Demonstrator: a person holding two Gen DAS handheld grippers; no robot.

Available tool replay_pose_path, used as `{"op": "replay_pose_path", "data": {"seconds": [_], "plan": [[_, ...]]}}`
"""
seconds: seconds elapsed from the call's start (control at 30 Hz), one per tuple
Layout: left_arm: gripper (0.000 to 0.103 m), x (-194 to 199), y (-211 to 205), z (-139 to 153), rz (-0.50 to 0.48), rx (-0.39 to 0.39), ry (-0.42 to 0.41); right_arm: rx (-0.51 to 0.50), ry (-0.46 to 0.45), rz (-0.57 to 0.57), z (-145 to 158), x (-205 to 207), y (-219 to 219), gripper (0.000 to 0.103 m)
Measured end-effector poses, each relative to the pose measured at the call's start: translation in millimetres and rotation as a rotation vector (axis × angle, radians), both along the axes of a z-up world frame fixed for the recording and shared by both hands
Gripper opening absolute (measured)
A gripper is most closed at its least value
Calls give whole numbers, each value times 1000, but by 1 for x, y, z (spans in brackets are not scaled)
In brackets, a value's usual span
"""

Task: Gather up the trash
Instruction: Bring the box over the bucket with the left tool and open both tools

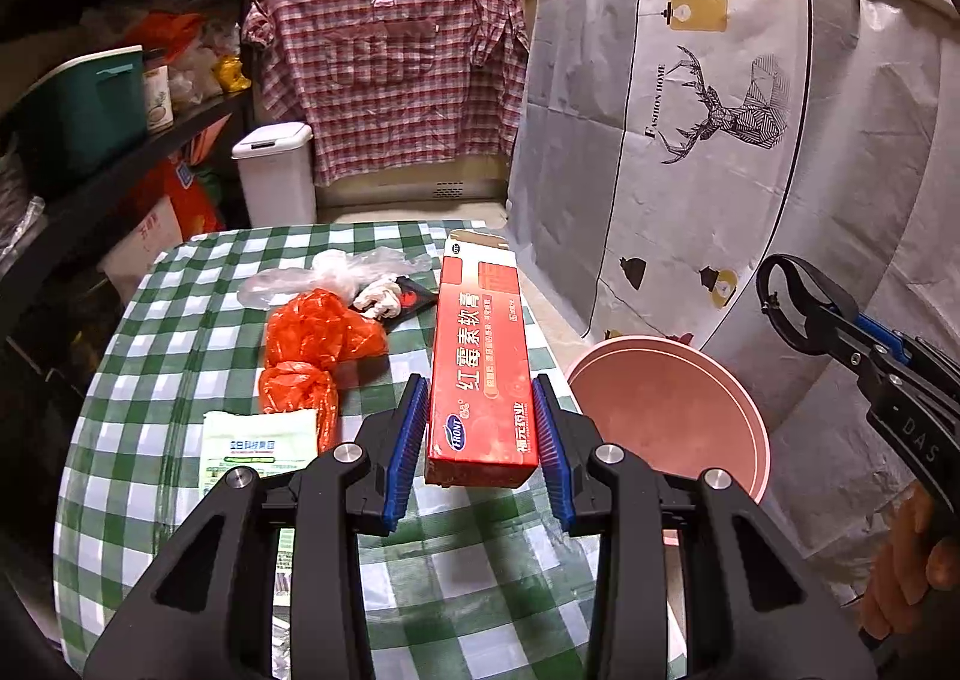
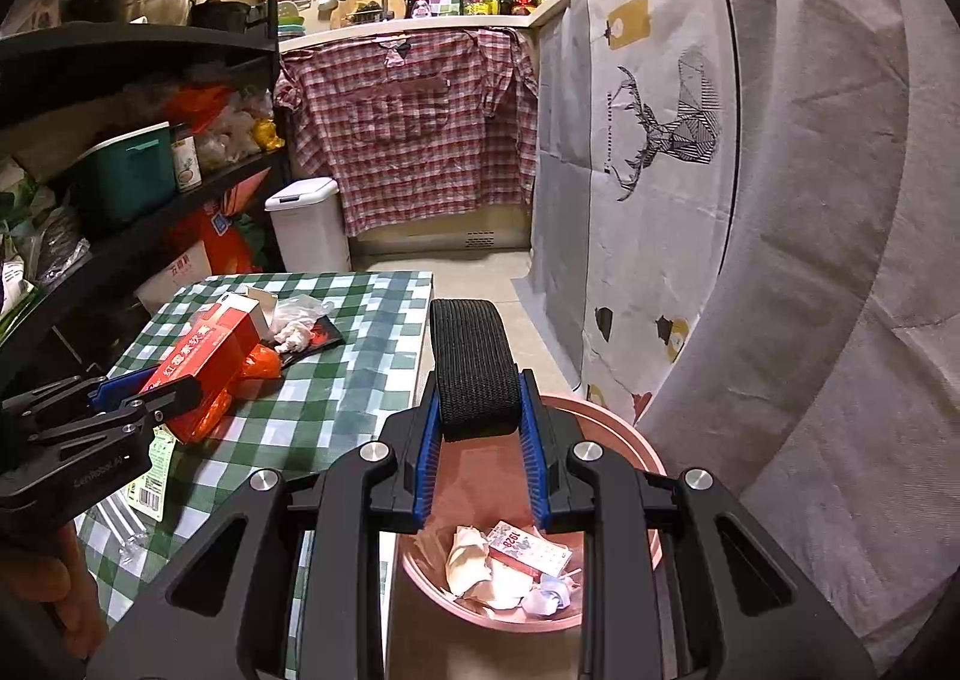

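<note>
My left gripper (image 1: 480, 389) is shut on a long red ointment box (image 1: 480, 356), which it holds above the right part of the green checked table (image 1: 180, 332). The right wrist view shows that same gripper (image 2: 147, 395) and box (image 2: 204, 341) at the left. My right gripper (image 2: 478, 389) is shut on a black elastic strap loop (image 2: 474, 362) over the pink bin (image 2: 651, 455), which holds crumpled paper and a small carton (image 2: 528, 551). On the table lie an orange plastic bag (image 1: 318, 344), clear plastic (image 1: 336, 272), a white tissue wad (image 1: 378, 301) and a green-white packet (image 1: 258, 449).
The pink bin (image 1: 672, 416) stands on the floor just right of the table. A deer-print cloth (image 1: 720, 110) covers the cabinet at the right. Dark shelves (image 1: 90, 158) crowd the left. A white lidded bin (image 1: 276, 170) and a hanging plaid shirt (image 1: 390, 74) are at the back.
</note>
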State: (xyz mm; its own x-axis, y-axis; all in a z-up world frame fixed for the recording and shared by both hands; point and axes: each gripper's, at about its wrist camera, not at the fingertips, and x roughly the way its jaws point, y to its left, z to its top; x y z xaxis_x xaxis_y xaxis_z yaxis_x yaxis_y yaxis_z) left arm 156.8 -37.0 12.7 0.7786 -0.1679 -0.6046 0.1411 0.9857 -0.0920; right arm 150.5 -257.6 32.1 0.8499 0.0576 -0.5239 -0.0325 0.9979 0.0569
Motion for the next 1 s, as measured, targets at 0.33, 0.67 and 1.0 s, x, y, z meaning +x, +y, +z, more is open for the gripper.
{"op": "replay_pose_path", "data": {"seconds": [0.33, 0.67, 1.0], "plan": [[35, 7, -15, -5, -15, -6, 12, 3, 7, -20, -4, 1, -14, 25], [35, 13, -28, -11, -28, -7, 20, 9, 15, -36, -7, 6, -22, 25], [35, 18, -37, -15, -38, -9, 27, 16, 23, -47, -11, 11, -30, 25]]}}
